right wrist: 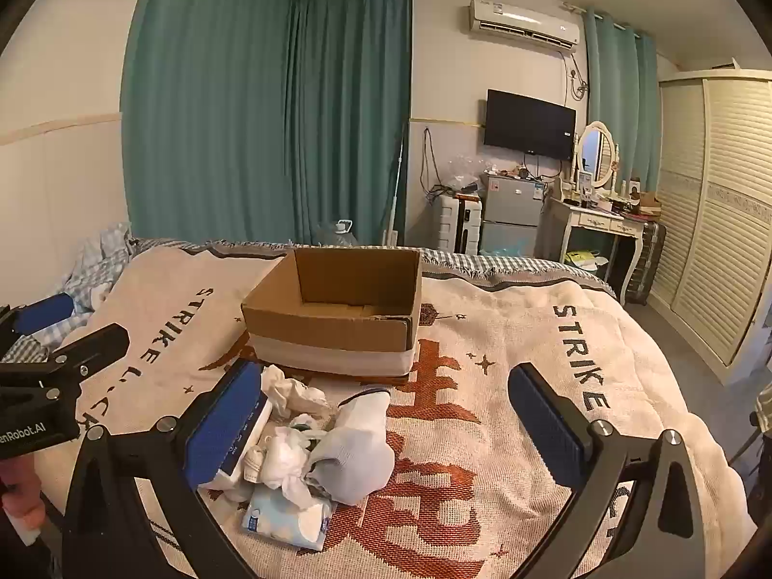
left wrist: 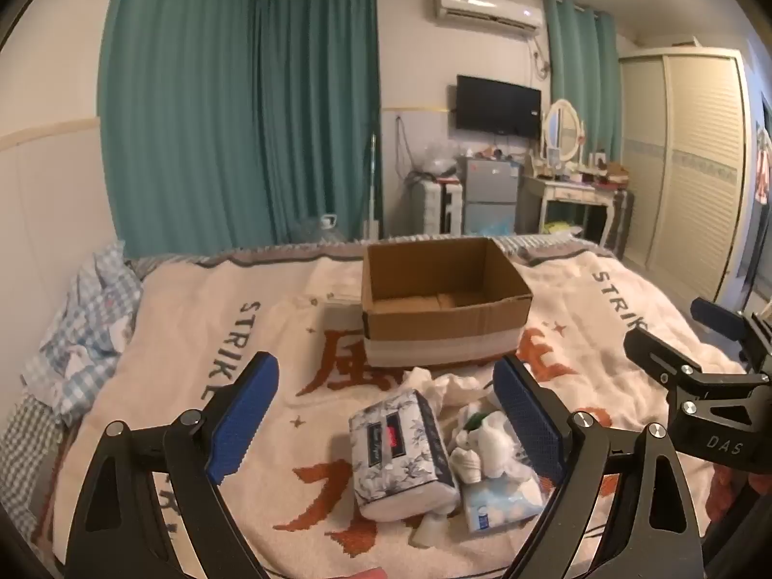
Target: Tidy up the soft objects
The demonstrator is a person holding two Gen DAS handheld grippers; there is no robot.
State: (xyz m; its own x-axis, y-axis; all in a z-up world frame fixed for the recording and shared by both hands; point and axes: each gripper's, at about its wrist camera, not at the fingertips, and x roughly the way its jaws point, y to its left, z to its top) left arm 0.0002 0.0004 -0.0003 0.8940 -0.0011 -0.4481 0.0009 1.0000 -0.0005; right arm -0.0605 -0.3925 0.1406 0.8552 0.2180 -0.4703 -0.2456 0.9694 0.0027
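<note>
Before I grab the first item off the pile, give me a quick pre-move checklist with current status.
1. Left gripper open: ok, jaws wide, nothing held.
2. Right gripper open: ok, nothing held.
3. Cardboard box open and upright on the blanket: ok.
4. Box has room: ok, its visible floor looks bare.
5. Tissue pack reachable: ok, it lies between the left fingers.
6. White glove free of the crumpled tissues: cannot tell, the pile overlaps.

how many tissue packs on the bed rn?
2. Floral tissue pack lies between the left gripper's open fingers; small blue tissue pack sits just right of it, nearer the camera. The crumpled pile could hide more.
</note>
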